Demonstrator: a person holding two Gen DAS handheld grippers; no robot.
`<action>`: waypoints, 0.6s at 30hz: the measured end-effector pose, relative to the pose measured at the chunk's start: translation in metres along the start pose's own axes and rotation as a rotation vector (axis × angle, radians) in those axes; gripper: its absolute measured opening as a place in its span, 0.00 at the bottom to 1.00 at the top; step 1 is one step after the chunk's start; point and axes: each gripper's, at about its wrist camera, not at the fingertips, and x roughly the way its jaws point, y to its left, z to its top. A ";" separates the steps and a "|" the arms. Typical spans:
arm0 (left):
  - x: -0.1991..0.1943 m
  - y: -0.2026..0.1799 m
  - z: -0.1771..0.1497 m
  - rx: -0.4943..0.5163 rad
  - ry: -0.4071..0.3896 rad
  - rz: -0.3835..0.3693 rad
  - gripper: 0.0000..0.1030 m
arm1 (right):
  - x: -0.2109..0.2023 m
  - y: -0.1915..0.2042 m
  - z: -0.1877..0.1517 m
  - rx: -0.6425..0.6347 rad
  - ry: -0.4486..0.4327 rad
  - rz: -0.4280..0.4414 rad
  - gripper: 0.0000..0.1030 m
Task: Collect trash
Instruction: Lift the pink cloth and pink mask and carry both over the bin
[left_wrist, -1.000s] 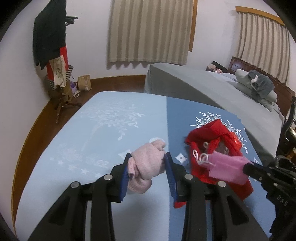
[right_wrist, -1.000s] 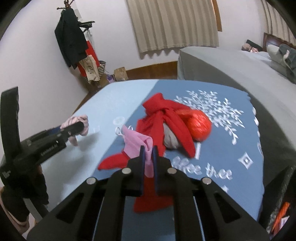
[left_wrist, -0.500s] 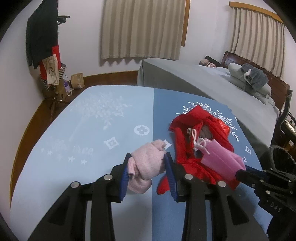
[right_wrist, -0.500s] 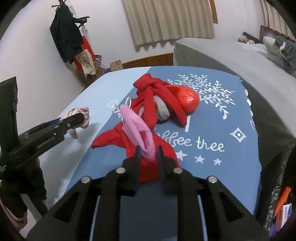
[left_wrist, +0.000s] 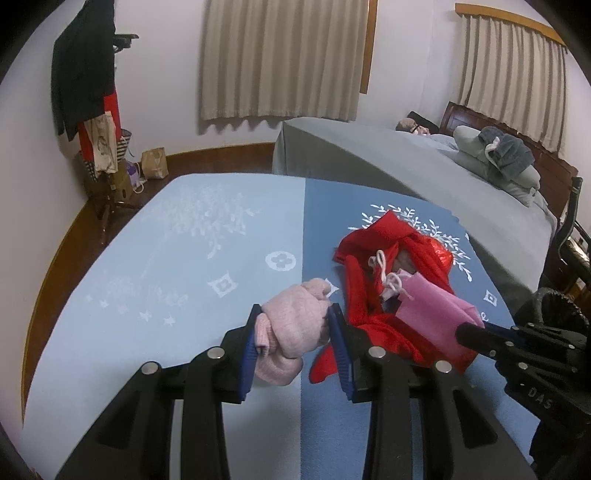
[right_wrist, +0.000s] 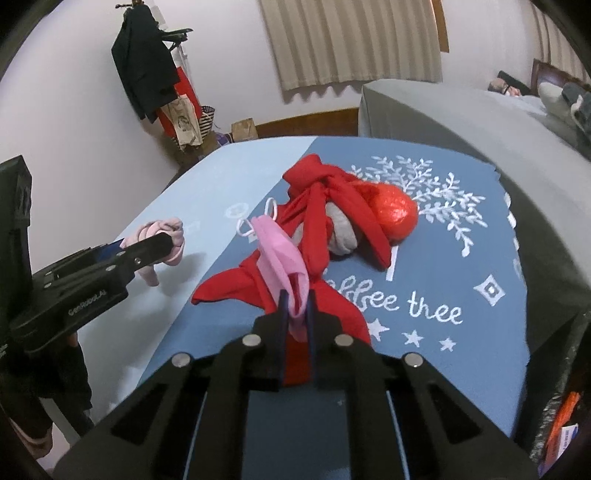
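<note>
Left wrist view, step: the left gripper (left_wrist: 295, 341) is clenched on a pale pink knitted bundle (left_wrist: 291, 325), carried clear of the blue cloth (left_wrist: 184, 266); this reads as the collecting stage, both pieces picked up and none yet dropped anywhere.
Left wrist view, task things: to the right a red cloth heap (left_wrist: 391, 280) lies on the darker half of the cloth, and the right gripper (left_wrist: 469, 332) comes in from the right edge with a pink face mask (left_wrist: 432, 314) at its tip.
Left wrist view, room: the pale left half of the cloth is bare and open; its far edge drops to the wooden floor (left_wrist: 218, 157), and a grey bed (left_wrist: 424, 177) closes the far right.
Right wrist view, step: the right gripper (right_wrist: 295, 306) has its jaws squeezed together on the pink face mask (right_wrist: 280, 254), whose loops trail up over the red cloth heap (right_wrist: 332, 221).
Right wrist view, next move: likely carrying both pieces to a bin; none can be identified for certain, so the destination is uncertain.
Right wrist view, edges: the left gripper (right_wrist: 162, 243) and its pale pink knitted bundle (right_wrist: 166, 236) sit near on the left, so a leftward swing risks a knock; the right edge of the cloth falls off to dark clutter.
</note>
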 end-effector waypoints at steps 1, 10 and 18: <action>-0.002 -0.001 0.001 0.002 -0.005 0.000 0.35 | -0.003 -0.001 0.001 0.004 -0.006 -0.002 0.08; -0.021 -0.023 0.012 0.029 -0.045 -0.032 0.35 | -0.047 -0.012 0.011 0.039 -0.093 -0.032 0.08; -0.040 -0.057 0.024 0.069 -0.083 -0.088 0.35 | -0.090 -0.028 0.010 0.068 -0.156 -0.077 0.08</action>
